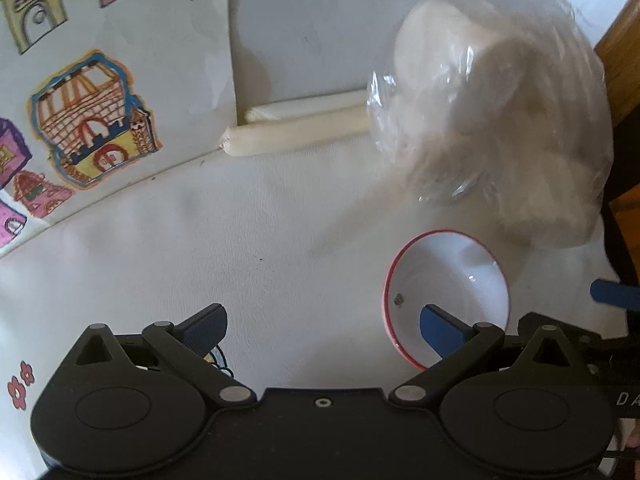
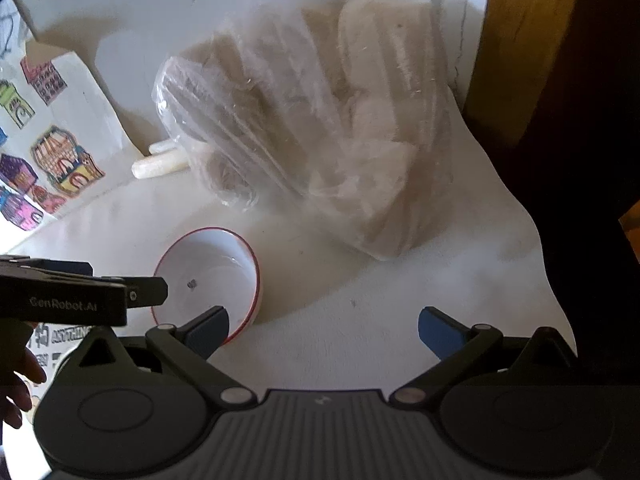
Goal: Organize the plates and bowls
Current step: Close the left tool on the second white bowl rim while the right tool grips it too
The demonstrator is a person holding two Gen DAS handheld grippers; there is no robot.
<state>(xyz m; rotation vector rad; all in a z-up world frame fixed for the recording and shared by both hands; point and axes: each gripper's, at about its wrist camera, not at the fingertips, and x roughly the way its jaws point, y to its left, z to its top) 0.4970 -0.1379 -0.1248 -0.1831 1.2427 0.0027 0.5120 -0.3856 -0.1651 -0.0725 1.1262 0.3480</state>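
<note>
Both grippers stand wide open and hold nothing. The left gripper has its right finger over the near rim of the bowl, so the bowl lies to its right. The right gripper has the bowl to its left, its left finger at the rim. The bowl sits upright on the white table, between the two; neither looks clearly nearer. Beyond it lie a clear bag and candles.
</note>
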